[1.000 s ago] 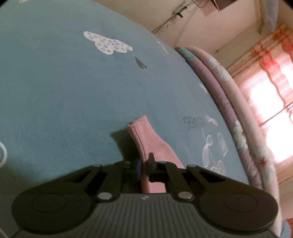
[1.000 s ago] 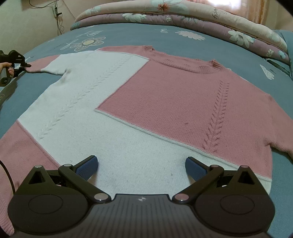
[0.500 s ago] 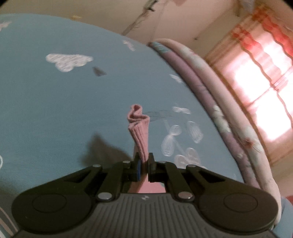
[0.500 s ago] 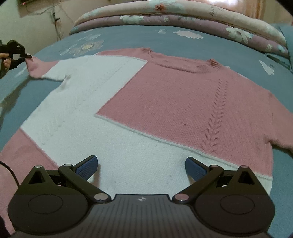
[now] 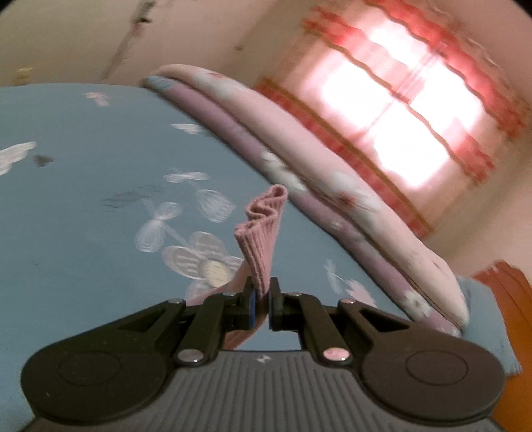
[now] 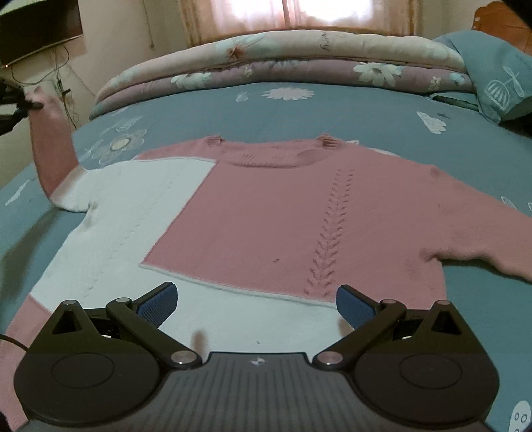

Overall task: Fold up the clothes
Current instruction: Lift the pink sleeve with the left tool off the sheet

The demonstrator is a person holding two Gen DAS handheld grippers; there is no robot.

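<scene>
I have the left gripper (image 5: 260, 299) clenched on the sweater (image 6: 266, 212) sleeve cuff (image 5: 262, 229), raised off the bed (image 6: 332, 109). Right gripper (image 6: 256, 300) hangs released over the hem. Sweater lies flat mid-bed. Advise carrying the sleeve across the chest without dragging the body.

Blue bedsheet (image 6: 349, 113) w/ white flower, cloud, butterfly prints across bed. Folded quilt (image 6: 299, 56), pink over purple, floral, stacked along far edge. Blue pillow (image 6: 492, 83) w/ white birdcage print at right end, touching quilt. Window w/ pink-red striped curtain (image 5: 399, 109) behind, backlit. Dark TV (image 6: 40, 26) on wall upper left, cables (image 6: 63, 86) hanging below. Orange wooden headboard (image 5: 512, 332) at right, partly seen.
</scene>
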